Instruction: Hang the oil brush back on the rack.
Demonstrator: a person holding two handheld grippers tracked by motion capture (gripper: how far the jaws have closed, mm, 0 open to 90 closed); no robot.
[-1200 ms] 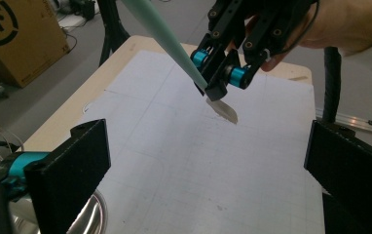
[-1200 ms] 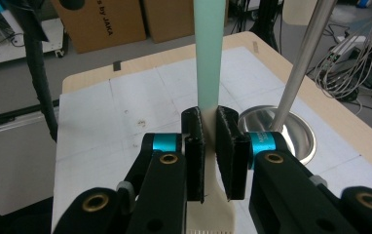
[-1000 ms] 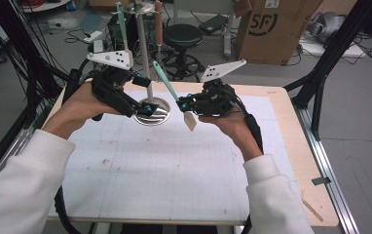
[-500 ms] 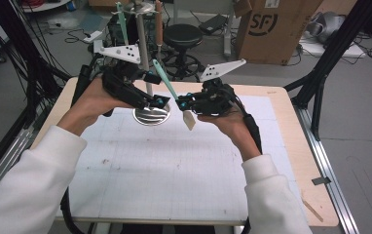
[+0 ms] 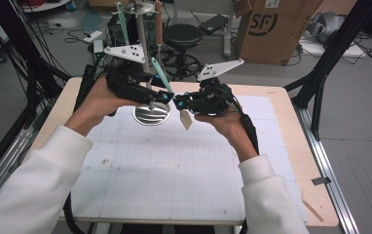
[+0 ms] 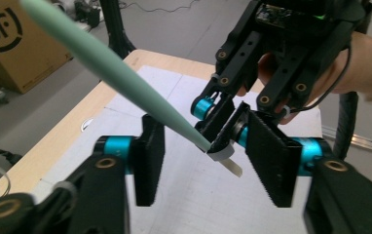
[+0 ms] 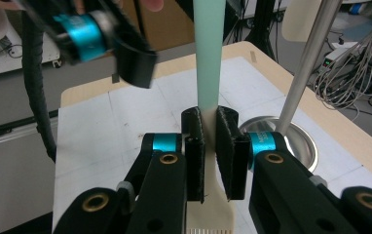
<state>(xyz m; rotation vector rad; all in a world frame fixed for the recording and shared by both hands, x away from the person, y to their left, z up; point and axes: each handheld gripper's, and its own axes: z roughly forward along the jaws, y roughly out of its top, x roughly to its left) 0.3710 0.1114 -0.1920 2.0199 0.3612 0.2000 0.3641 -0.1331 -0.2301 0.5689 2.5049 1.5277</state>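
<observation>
A utensil with a mint-green handle and a cream head hangs tilted over the white mat. My right gripper is shut on it where handle meets head. My left gripper faces it from the left. The green handle runs between its jaws, which have just been closing. A gap still shows on both sides of the handle, so the pads do not press on it. The right gripper is close ahead in the left gripper view.
A metal rack with a round base and upright pole stands behind the grippers, with a green and a brown utensil hanging from it. A cardboard box and a stool are on the floor beyond the table. A wooden stick lies at the front right corner.
My left gripper has edged right, up to the green handle, and its jaws have narrowed around it. The right gripper and the utensil have stayed put.
</observation>
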